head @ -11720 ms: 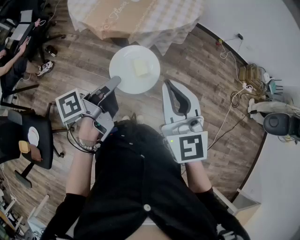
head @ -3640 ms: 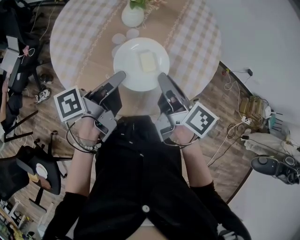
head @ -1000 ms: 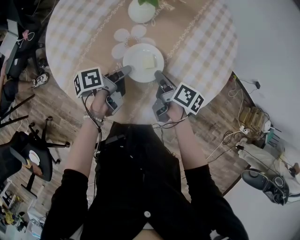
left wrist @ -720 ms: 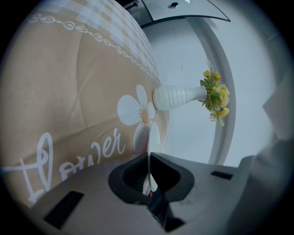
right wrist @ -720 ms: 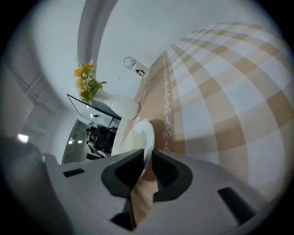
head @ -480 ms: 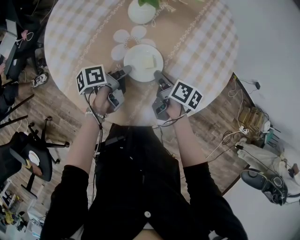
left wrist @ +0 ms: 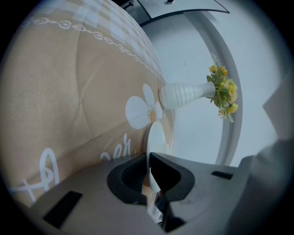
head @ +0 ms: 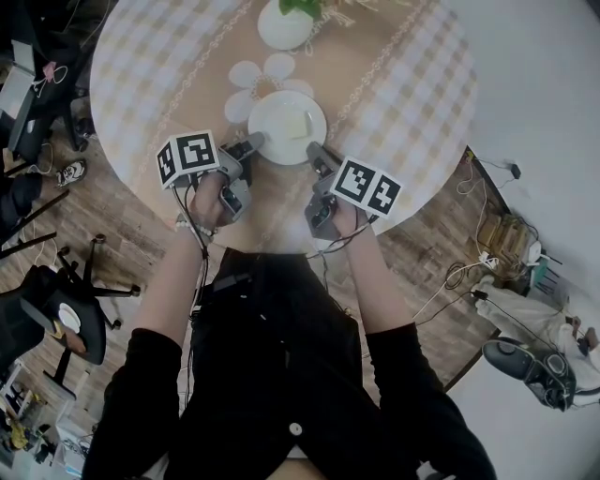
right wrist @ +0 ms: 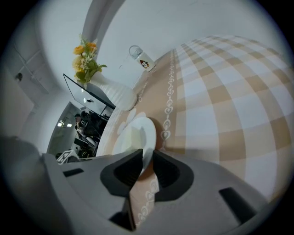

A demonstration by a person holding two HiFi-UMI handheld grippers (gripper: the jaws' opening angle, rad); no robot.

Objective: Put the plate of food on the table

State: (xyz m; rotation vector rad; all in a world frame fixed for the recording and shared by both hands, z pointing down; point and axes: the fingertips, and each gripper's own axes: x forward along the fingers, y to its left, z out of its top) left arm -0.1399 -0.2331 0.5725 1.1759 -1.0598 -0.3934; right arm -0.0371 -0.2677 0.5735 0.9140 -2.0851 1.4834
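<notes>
The plate (head: 281, 127) lies on the bench (head: 403, 84) between its middle and near edge, a pale square of food (head: 300, 123) on it. Just beyond it lies a flower-shaped mat (head: 253, 75), and a white vase (head: 284, 23) of yellow flowers stands nearer the far edge. The left gripper (head: 255, 141) has its fingers almost together, pinching the plate's left rim. The right gripper (head: 312, 150) is opening its fingers; the right rim sits between them with cloth showing in the gap.
</notes>
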